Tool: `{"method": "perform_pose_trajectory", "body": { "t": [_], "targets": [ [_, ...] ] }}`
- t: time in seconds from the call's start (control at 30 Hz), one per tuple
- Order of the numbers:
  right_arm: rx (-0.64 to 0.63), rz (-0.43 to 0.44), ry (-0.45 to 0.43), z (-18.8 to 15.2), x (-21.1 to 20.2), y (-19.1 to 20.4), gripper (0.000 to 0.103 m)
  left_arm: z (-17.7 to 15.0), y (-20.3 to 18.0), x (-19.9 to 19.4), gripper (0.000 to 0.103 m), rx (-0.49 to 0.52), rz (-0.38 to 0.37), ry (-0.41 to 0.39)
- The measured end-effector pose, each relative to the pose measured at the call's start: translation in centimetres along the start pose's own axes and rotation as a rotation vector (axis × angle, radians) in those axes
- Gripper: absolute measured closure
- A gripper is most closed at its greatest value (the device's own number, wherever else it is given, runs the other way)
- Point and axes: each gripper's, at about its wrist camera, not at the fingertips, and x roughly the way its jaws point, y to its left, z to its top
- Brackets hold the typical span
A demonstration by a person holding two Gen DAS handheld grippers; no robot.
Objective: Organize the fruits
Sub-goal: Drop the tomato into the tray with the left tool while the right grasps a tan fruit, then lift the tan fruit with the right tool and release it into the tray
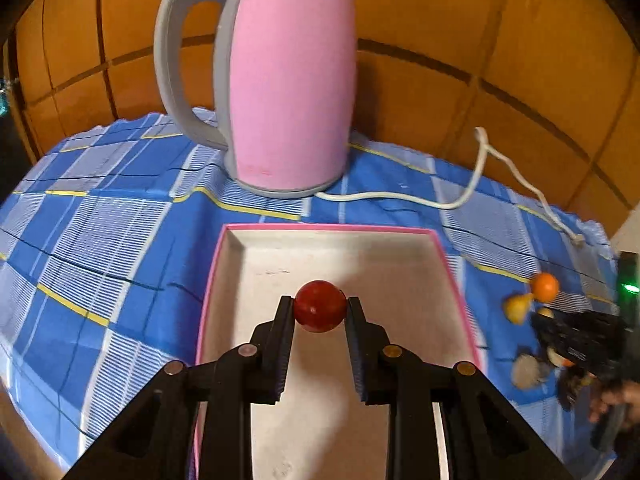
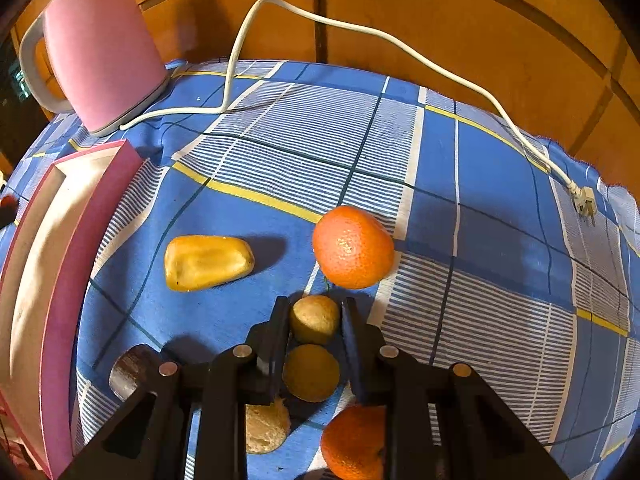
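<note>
Now, left claw (image 1: 320,307): I am pinching the red fruit (image 1: 319,305) between my pads, hanging over the pink-rimmed box (image 1: 448,264).
Right claw (image 2: 315,307): I am gripping a small tan fruit (image 2: 315,319) resting on the checked cloth (image 2: 480,184).
Beyond: an orange (image 2: 353,247) lying just past my tips, a yellow fruit (image 2: 208,263) sitting to the left.

**Hidden and Blurred at the Edges**

In the left wrist view the right gripper (image 1: 576,340) was smeared by blur, its jaws unreadable, and it covered part of the small fruits (image 1: 528,372) beside it. In the right wrist view the lower orange (image 2: 352,444) was cut by the frame's bottom edge, and the pink box (image 2: 60,264) ran off the left edge.
</note>
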Motion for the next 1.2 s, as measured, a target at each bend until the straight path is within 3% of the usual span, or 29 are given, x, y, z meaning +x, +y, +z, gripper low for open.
{"method": "perform_pose_trajectory", "body": {
  "t": [0.07,0.13,0.27,0.33,0.5,0.67,0.93,1.2],
  "targets": [
    [-0.003,-0.004,0.0,0.1,0.2,0.2,0.077,0.4,0.4,0.8,0.074,-0.018,0.016,0.011],
    [-0.01,-0.008,-0.001,0.2,0.2,0.3,0.077,0.3,0.5,0.6,0.055,-0.036,0.08,0.018],
    [-0.007,-0.014,-0.021,-0.1,0.2,0.4,0.077,-1.0,0.0,-2.6,0.053,-0.002,0.08,-0.056],
    [-0.011,-0.014,-0.023,-0.2,0.2,0.4,0.077,-2.1,-0.5,-4.4,0.046,0.009,0.062,-0.082],
    [-0.01,-0.022,-0.016,-0.1,0.2,0.5,0.077,-5.2,-1.5,-7.9,0.045,0.024,0.014,-0.117],
    [-0.006,-0.039,-0.016,0.0,0.2,0.8,0.078,-7.9,-1.4,-9.4,0.045,-0.016,-0.021,-0.098],
    [-0.003,-0.075,-0.04,-0.3,-0.5,1.6,0.079,-10.4,-0.4,-10.4,0.045,-0.03,0.003,-0.088],
    [0.008,-0.056,-0.142,-0.7,-3.2,2.0,0.079,-10.7,-0.5,-10.9,0.045,-0.029,0.006,-0.103]
  ]
}}
